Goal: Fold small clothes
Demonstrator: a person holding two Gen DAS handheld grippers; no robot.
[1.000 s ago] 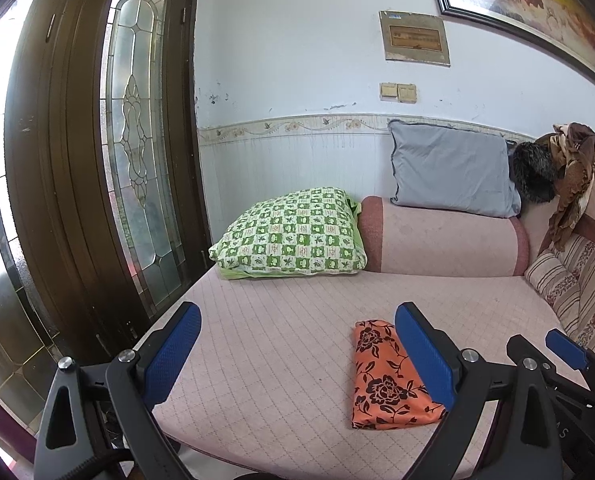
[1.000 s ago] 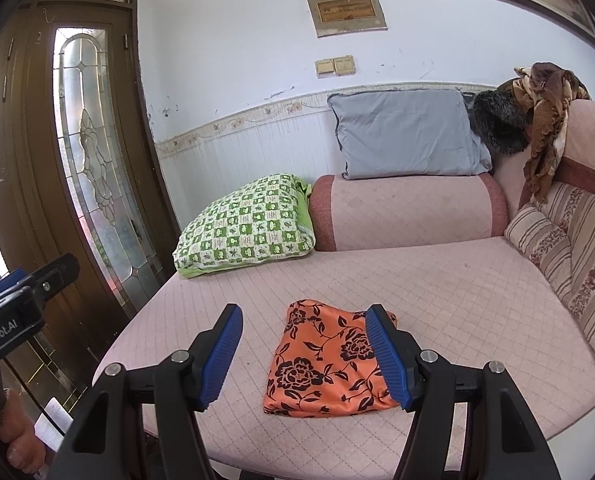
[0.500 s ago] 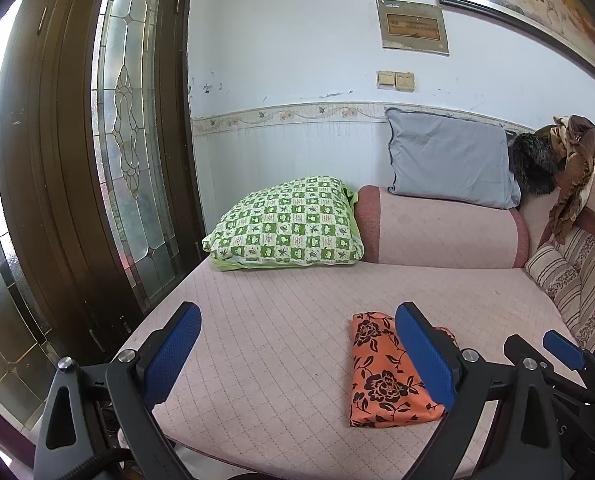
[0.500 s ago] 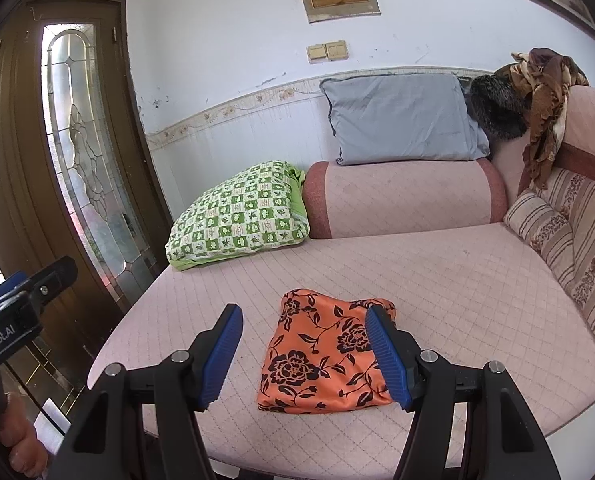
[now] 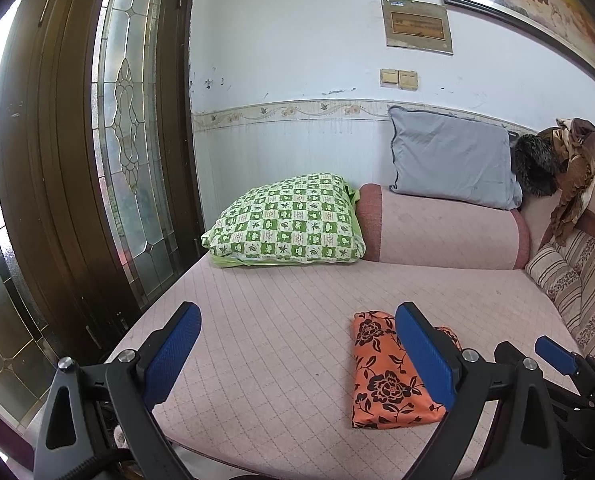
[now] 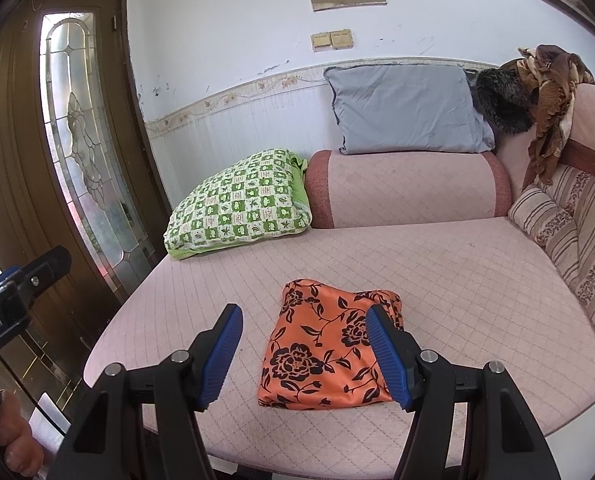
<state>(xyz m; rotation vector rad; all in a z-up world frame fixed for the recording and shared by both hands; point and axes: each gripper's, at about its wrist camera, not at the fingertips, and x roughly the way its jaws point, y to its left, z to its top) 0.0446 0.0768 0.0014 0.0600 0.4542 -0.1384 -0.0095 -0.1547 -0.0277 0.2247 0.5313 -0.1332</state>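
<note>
An orange cloth with black flowers [image 6: 325, 344] lies folded in a rough square on the pink quilted sofa seat [image 6: 457, 280], near its front edge. It also shows in the left wrist view [image 5: 381, 376], partly behind a blue finger. My right gripper [image 6: 303, 352] is open and empty, held above and in front of the cloth. My left gripper [image 5: 297, 352] is open and empty, to the left of the cloth. The right gripper's tip [image 5: 557, 360] shows at the lower right of the left wrist view.
A green checked pillow [image 6: 237, 204] lies at the back left of the seat. A pink bolster [image 6: 409, 188] carries a grey pillow [image 6: 405, 108]. Striped cushions [image 6: 569, 236] and brown clothes [image 6: 545, 92] are at the right. A wooden glass door [image 5: 97, 160] stands left.
Both grippers have drawn back and risen a little, so the cloth and sofa look slightly farther off. The cloth has not moved. Both stay open.
</note>
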